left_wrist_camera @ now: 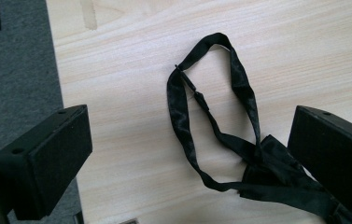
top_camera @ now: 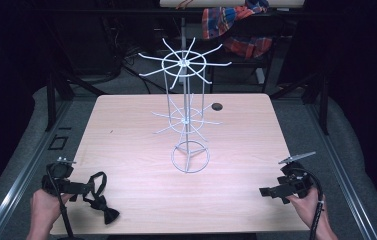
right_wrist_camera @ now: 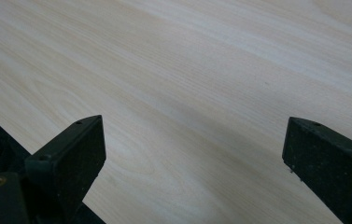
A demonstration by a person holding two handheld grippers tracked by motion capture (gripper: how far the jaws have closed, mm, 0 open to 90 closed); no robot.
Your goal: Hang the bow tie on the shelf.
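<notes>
I am holding my left gripper [top_camera: 83,188] at the bench's [top_camera: 136,125] seven o'clock corner, fingers [left_wrist_camera: 47,163] spread wide and gripping nothing, over the black bow tie [left_wrist_camera: 239,154]. Its strap loop is lying flat on the wood; its knot is sitting beside my right-hand finger. My guess: it goes on the wire rack [top_camera: 186,120] standing at centre. To lift it cleanly I should be closing on the strap near the knot, so the loop hangs free for a hook. My right gripper [top_camera: 271,191] is waiting at five o'clock, fingers [right_wrist_camera: 71,158] apart over bare wood. I am counting one tie, one rack, two grippers.
</notes>
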